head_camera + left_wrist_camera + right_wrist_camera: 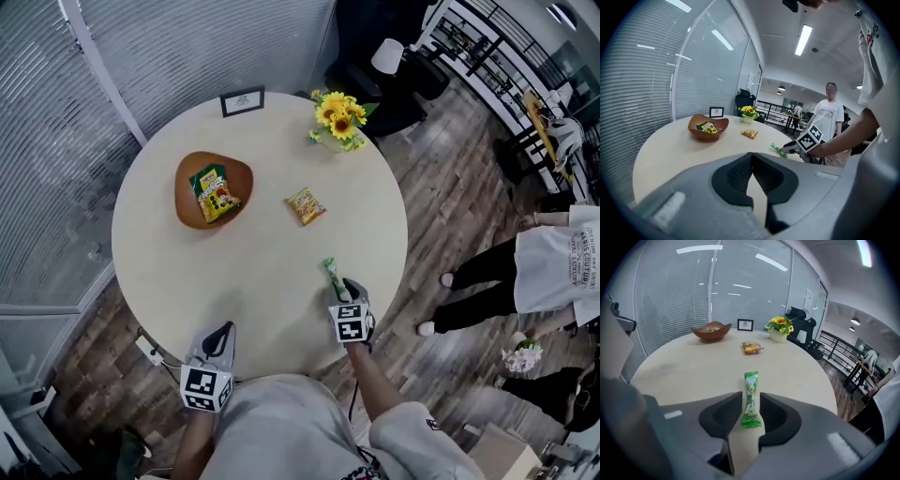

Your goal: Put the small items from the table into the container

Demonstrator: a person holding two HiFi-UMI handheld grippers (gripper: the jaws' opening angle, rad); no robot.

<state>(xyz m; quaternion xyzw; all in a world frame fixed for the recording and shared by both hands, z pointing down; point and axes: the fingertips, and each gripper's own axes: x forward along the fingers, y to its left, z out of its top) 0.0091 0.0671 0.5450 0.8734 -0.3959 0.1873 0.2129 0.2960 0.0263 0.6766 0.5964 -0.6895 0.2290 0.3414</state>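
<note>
A round cream table [253, 272] holds a brown wooden bowl [187, 169] at the back left, with a green-and-yellow snack packet [215, 194] inside it. A small yellow packet [306, 205] lies flat near the middle. A long green packet [332, 274] lies near the front right edge. My right gripper [751, 394] is open, its jaws standing on either side of the near end of the green packet [751, 380]. My left gripper [751, 154] hangs shut and empty over the table's near edge, far from the bowl [708, 132].
A vase of sunflowers [339, 117] and a small picture frame [242, 101] stand at the table's far edge. Glass walls with blinds run along the left. A person [553, 272] stands on the wood floor to the right, beside a white flower pot [522, 357].
</note>
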